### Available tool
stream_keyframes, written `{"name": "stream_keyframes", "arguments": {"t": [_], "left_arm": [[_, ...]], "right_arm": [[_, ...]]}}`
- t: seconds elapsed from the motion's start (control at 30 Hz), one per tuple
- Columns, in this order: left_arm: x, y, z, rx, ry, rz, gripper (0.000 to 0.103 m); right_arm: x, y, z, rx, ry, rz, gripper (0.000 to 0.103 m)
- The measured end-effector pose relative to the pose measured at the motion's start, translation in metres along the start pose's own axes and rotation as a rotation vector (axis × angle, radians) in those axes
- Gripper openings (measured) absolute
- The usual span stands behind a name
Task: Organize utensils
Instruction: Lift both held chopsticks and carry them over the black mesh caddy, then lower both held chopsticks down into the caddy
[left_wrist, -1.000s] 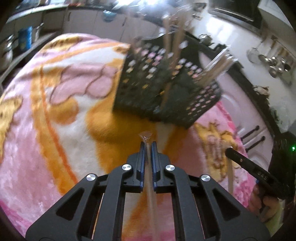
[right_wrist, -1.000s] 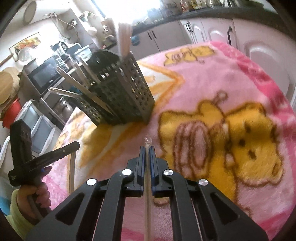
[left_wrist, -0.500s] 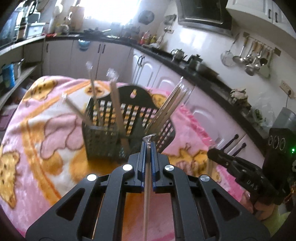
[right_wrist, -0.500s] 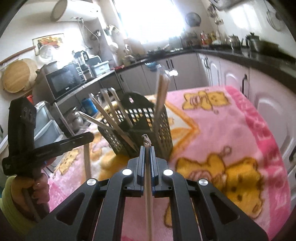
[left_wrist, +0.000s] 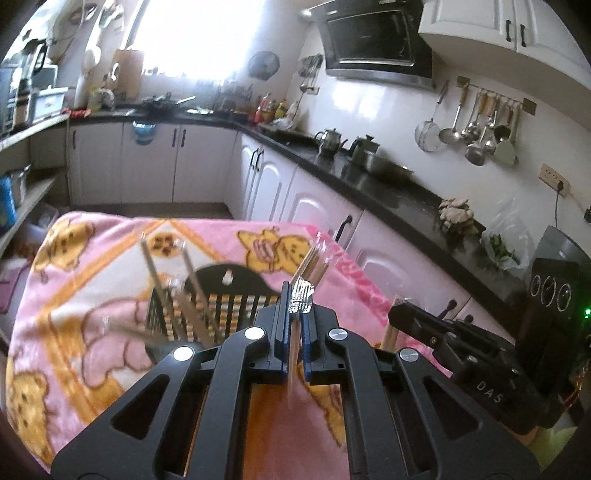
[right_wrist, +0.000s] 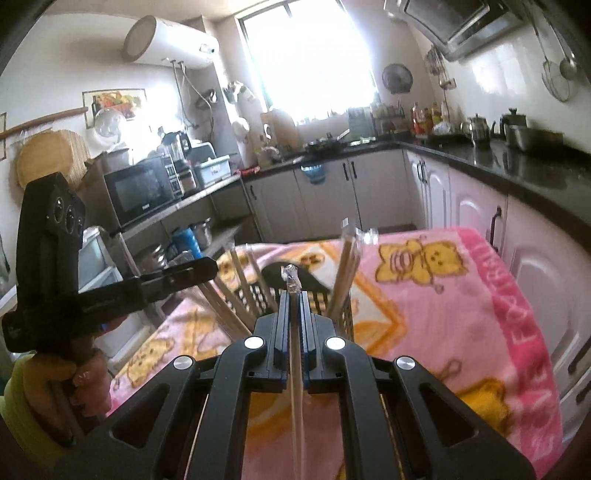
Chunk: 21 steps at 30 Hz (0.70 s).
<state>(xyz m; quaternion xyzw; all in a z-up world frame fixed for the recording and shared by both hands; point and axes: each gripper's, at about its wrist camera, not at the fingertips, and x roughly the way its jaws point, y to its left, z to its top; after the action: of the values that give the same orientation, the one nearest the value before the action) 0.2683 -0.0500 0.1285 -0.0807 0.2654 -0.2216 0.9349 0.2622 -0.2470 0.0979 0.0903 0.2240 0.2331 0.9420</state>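
Left gripper pinching pale wrapped chopsticks

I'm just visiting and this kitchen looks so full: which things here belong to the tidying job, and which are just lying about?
Part of the job:
- left claw, right claw, each shut on a wrapped chopstick
- black basket holding more sticks

Just lying about:
- hanging ladles
- kettles
- microwave
- pink blanket

White letters reading "DAS" are showing on the black body of the right gripper; the pink blanket's border lettering is staying illegible.
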Motion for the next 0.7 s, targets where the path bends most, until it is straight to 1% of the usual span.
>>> {"name": "stream_keyframes", "arguments": {"t": [0.27,0.5,0.7], "left_arm": [[-0.003,-0.009,0.038,0.039,-0.058,-0.010,0.001],[-0.010,-0.007,0.067,0.049,-0.114,-0.011,0.001],[-0.014,0.008,0.082,0.043,-0.152,0.028,0.001]], "right_arm": [[-0.003,0.004,0.041,-0.037,-0.081,-0.023,0.005],[-0.003,0.003,0.068,-0.049,-0.132,-0.038,0.005],[0.006,0.005,0.086,-0.063,-0.160,-0.045,0.005]]}}
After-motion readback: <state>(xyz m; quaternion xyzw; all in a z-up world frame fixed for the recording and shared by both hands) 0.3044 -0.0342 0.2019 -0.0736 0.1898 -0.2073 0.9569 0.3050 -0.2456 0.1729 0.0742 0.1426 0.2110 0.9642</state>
